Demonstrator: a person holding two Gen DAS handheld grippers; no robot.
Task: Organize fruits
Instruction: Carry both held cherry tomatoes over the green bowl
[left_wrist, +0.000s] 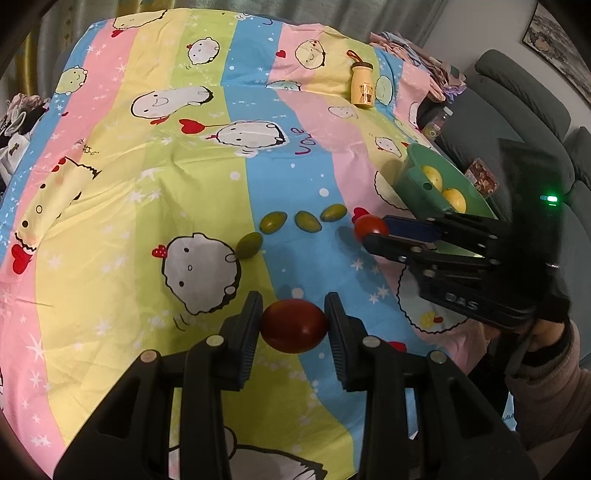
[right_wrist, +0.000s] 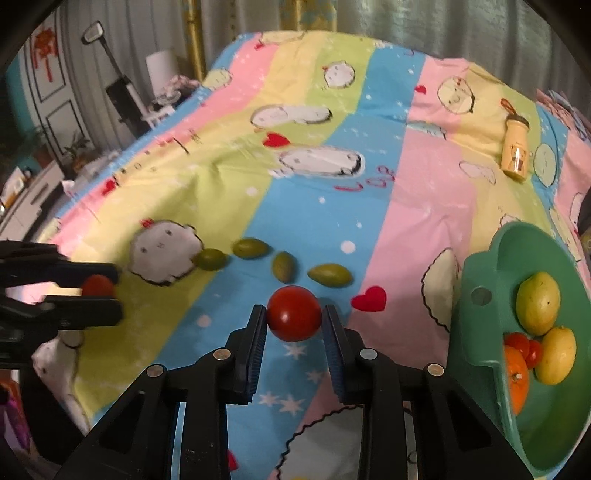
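1. A bed spread with a striped cartoon sheet (left_wrist: 155, 177) carries the sorting job, with a green bowl (right_wrist: 476, 332) at its right edge already holding two yellow lemons (right_wrist: 538, 308), an orange and small red fruit
2. The right gripper (right_wrist: 294, 314) has its fingers closed on a red tomato (right_wrist: 294, 314) just in front of a row of four green olives (right_wrist: 328, 275); the pads press both sides of the fruit, which sits low over the sheet, and whether it has lifted clear cannot be told
3. The left gripper (left_wrist: 294, 325) grips a darker red tomato (left_wrist: 294, 325) between closed fingers, nearer the person and well apart from the bowl
4. The step in hand looks like a paired pick-up of the two tomatoes; the next move probably calls for carrying each across to the bowl, lowering it gently beside the lemons and opening the fingers, right hand first as it is nearest
5. The olives wait untouched on the sheet
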